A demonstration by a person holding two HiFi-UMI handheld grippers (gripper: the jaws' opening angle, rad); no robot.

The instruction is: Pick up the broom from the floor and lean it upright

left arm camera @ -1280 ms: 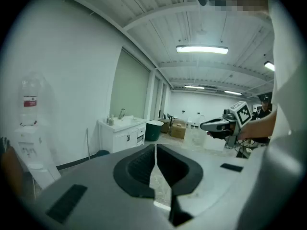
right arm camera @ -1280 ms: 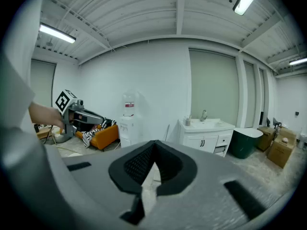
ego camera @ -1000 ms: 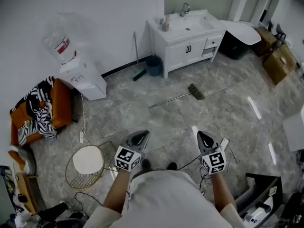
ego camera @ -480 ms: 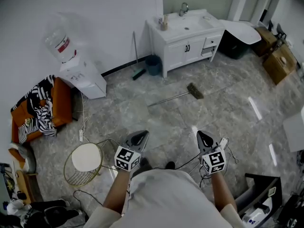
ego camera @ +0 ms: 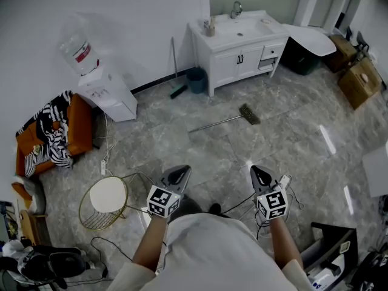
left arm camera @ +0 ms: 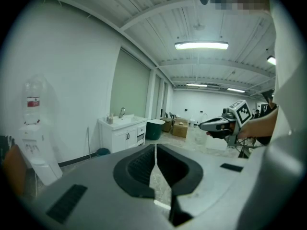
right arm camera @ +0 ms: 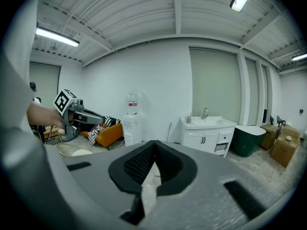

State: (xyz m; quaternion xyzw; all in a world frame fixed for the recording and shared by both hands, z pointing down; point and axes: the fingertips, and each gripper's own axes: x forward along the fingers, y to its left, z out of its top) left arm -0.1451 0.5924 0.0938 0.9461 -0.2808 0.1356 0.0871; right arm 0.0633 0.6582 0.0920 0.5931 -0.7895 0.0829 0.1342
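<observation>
Two tongs, left (ego camera: 180,171) and right (ego camera: 257,172), are held side by side in front of the person, each pinched closed with nothing between its jaws. One broom (ego camera: 225,122) lies flat on the floor (ego camera: 285,132), well ahead of both, its bristles nearest the one white sink cabinet (ego camera: 239,59). One water dispenser (ego camera: 106,93) stands against the wall.

Seemingly white shirt (ego camera: 209,253); grey tongs (ego camera: 181,171) (ego camera: 255,171), marker cubes (ego camera: 162,201) (ego camera: 272,204).
</observation>
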